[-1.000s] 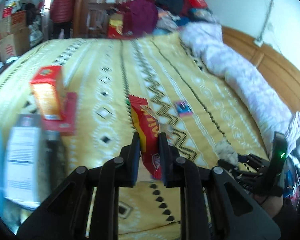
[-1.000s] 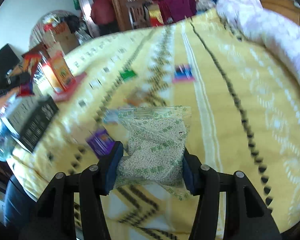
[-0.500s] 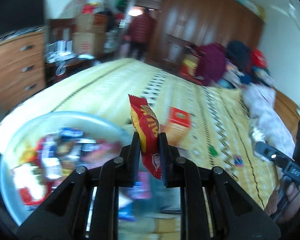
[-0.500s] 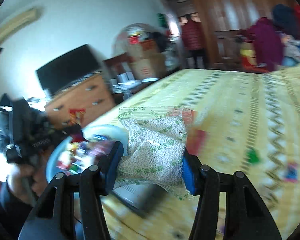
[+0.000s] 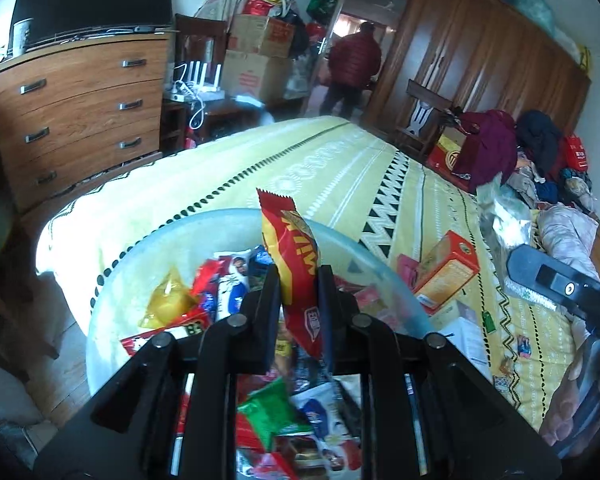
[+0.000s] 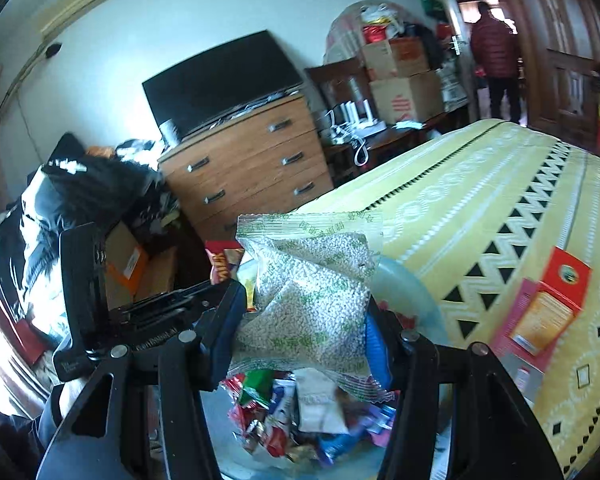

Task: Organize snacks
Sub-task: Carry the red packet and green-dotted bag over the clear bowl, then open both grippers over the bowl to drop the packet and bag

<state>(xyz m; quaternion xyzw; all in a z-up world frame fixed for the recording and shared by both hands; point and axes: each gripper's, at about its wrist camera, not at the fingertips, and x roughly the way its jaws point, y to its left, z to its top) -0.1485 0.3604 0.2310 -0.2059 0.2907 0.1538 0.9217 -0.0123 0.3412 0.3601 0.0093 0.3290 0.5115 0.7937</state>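
Clearly both snacks are light and soft. The red wrapper [image 5: 290,256] is a thin crinkly foil pack, pinched low on its body by the left tool [image 5: 298,292], whose jaws are nearly closed on it; its sealed top edge stands free above them. Foil like that is slick, so I judge a grip across the flat, filled part safer than one on the seam, which could slide out. The pellet bag [image 6: 312,300] is clear film packed with small white grains, slack and shifting. The right tool [image 6: 306,336] has it squeezed across the middle with the jaws set fairly wide, and the lower corner sags below them. A bag like this deforms around the fingers, so it should hold well, though hard pressure might split the film.

Both packs hang over the tub [image 5: 140,252], a pale translucent bin already heaped with mixed packets [image 6: 296,408]. It sits at the bed's near corner, by the foot edge facing the dresser [image 5: 80,112]. Dropping either one needs only a loosening of the jaws; nothing here is fragile enough to mind a short fall.

Further along the bed [image 5: 340,168], an orange box [image 5: 446,268] lies beside the tub, with a few small packets [image 5: 522,346] scattered toward the near edge.
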